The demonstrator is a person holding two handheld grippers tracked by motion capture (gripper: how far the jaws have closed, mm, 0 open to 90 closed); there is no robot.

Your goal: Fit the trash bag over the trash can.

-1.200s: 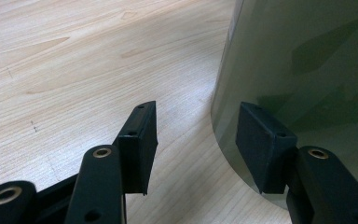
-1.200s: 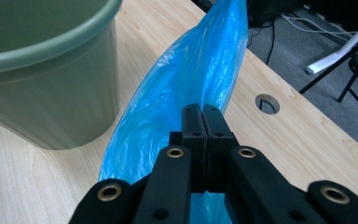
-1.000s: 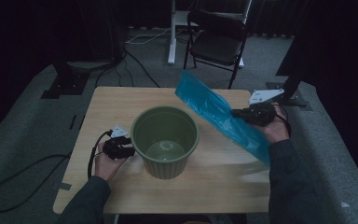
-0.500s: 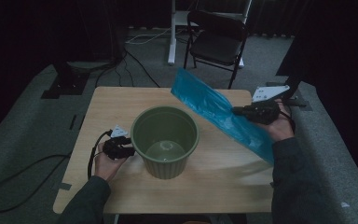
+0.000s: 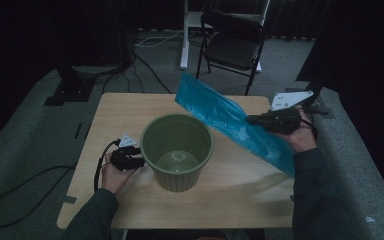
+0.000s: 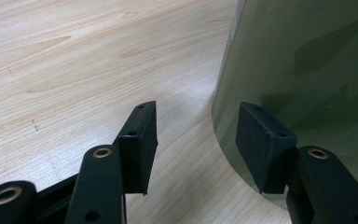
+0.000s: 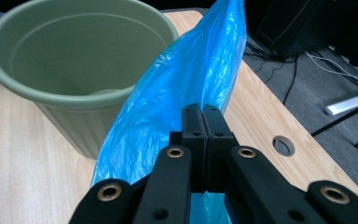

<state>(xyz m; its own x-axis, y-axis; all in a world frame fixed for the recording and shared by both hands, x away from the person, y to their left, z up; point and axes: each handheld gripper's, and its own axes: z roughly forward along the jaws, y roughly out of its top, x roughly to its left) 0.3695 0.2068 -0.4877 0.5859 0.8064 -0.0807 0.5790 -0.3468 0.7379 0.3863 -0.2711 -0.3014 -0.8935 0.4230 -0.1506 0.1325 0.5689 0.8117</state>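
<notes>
Blue bag (image 7: 186, 79) clamped in right claw (image 7: 203, 114), beside green pot (image 7: 74, 60); left claw (image 6: 196, 140) apart.

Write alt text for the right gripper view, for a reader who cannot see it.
The right tool, its two black jaws pressed together, pinches a crinkled blue plastic bag that stretches away above a light wooden table. To the bag's left stands an empty olive-green plastic pot, and past the table's right edge cables lie on grey floor.

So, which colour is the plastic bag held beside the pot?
Bright blue: the plastic bag shows best in the right gripper view.
</notes>
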